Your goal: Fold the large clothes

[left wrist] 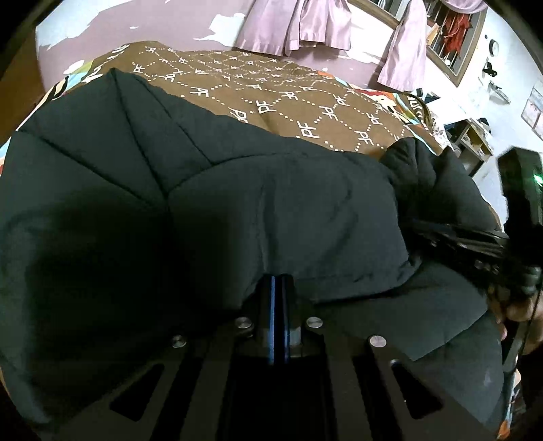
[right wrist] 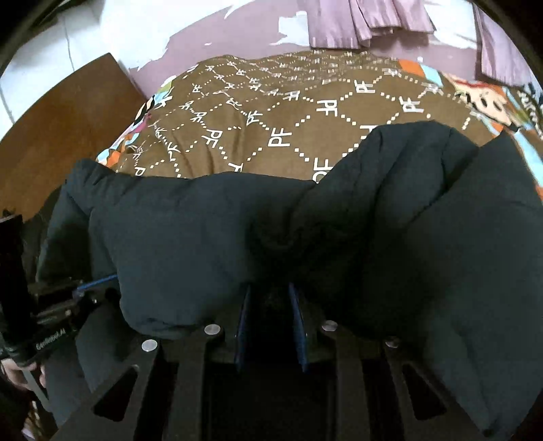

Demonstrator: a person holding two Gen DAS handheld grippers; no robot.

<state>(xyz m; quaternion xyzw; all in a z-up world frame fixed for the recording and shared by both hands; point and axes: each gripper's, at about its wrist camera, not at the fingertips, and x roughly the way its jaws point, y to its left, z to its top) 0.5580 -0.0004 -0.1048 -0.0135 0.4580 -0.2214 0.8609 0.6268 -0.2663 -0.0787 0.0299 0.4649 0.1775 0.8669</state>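
Note:
A large black quilted jacket (left wrist: 237,203) lies bunched on a bed and fills the lower part of both views; it also shows in the right wrist view (right wrist: 203,237). My left gripper (left wrist: 279,288) is shut on a fold of the jacket, its blue pads pressed together under the fabric. My right gripper (right wrist: 270,298) is shut on a thick fold of the jacket held between its blue pads; the fingertips are hidden in the cloth. The right gripper shows at the right edge of the left wrist view (left wrist: 509,251), and the left gripper at the left edge of the right wrist view (right wrist: 81,291).
The bed has a brown bedspread (left wrist: 288,98) with a white dotted diamond pattern, also in the right wrist view (right wrist: 271,118). Purple curtains (left wrist: 298,27) hang behind it. A wooden board (right wrist: 61,129) stands left of the bed. A shelf (left wrist: 475,142) stands to the right.

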